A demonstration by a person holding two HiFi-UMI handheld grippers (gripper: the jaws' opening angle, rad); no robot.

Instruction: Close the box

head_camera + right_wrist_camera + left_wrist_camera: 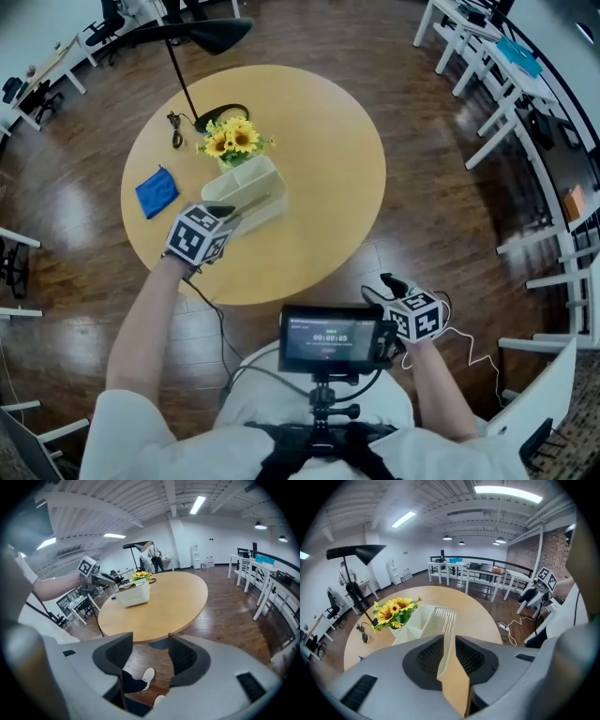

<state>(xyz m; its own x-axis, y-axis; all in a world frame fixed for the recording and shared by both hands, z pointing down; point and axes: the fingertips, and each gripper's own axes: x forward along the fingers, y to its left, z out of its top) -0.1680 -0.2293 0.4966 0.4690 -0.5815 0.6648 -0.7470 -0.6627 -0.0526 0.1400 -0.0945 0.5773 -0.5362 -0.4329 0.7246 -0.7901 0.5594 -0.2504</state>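
A white plastic box (239, 183) with inner compartments (410, 623) stands on the round wooden table (328, 178), next to the sunflowers. Its ribbed lid (444, 620) is raised on edge, and the tan near end of the lid runs between the jaws. My left gripper (230, 217) (446, 644) is shut on that lid at the box's near side. My right gripper (384, 286) (150, 656) hangs open off the table's near edge, over the floor, holding nothing. From the right gripper view the box (133, 594) and the left gripper (110, 579) show far across the table.
A bunch of yellow sunflowers (232, 139) stands right behind the box. A blue cloth (157, 191) lies at the table's left, a black cable (175, 129) and a black lamp (202, 37) at the back left. White desks (487, 56) line the right side.
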